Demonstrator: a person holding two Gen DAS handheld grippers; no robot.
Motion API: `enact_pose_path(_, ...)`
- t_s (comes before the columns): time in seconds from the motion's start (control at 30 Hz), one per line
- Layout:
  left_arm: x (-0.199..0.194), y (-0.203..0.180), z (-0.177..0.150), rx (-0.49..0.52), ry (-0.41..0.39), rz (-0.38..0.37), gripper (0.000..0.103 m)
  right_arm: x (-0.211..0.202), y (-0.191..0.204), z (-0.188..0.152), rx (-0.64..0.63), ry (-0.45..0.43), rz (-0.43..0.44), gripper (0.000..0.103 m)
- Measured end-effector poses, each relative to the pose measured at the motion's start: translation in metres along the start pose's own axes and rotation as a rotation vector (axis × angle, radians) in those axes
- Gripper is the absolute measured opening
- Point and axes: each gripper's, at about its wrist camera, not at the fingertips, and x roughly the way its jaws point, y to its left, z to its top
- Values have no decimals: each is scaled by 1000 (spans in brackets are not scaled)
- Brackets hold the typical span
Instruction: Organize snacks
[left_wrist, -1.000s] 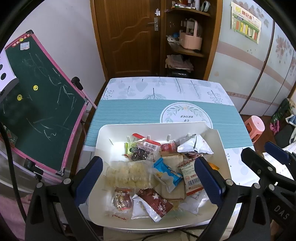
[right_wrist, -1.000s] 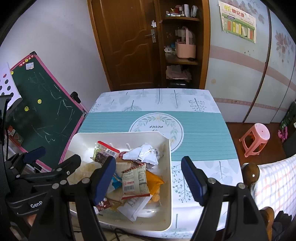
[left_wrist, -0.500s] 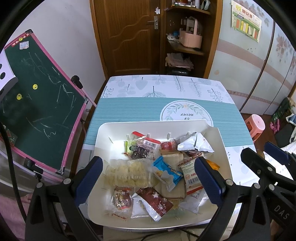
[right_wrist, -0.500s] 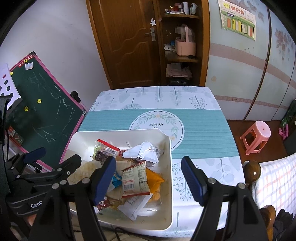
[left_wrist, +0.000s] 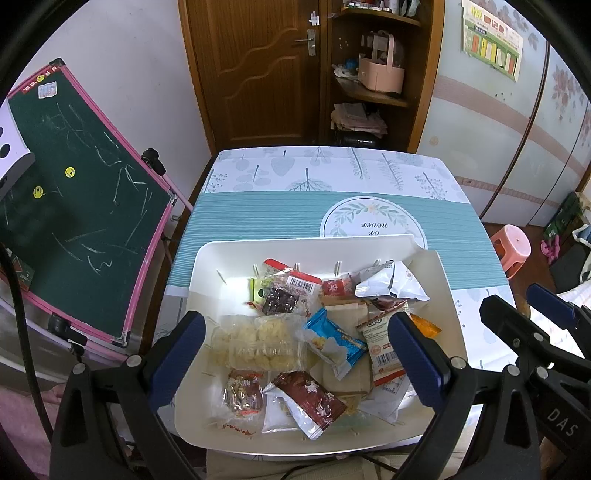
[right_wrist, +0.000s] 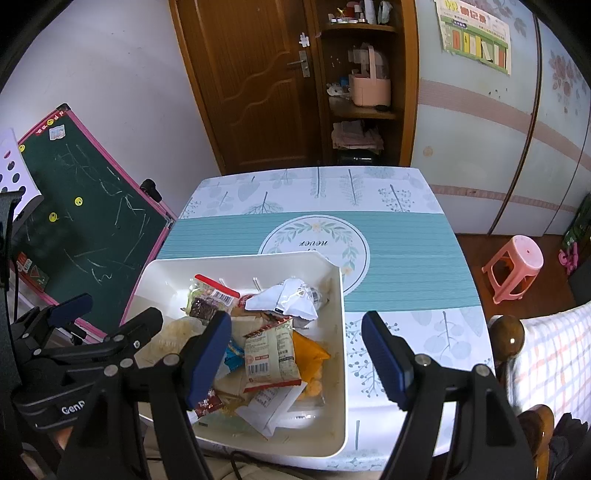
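A white rectangular tray sits at the near edge of the table, piled with snack packets; it also shows in the right wrist view. Among them are a clear bag of pale puffs, a blue packet, a dark red packet, a white crumpled bag and a barcode packet. My left gripper is open and empty above the tray's near half. My right gripper is open and empty above the tray's right side.
The table carries a teal and white leaf-print cloth. A green chalkboard with a pink frame leans at the left. A pink stool stands on the floor at the right. A wooden door and shelves are behind the table.
Both grippers have shifted slightly, so the table and tray sit a little differently in view. The jaws stay open and the snacks have not moved.
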Motion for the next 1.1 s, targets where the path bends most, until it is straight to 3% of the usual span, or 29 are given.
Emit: enact_pose_path(1.1,1,0,-6,2,7,1,98,4,0,-7,14,17,9,74)
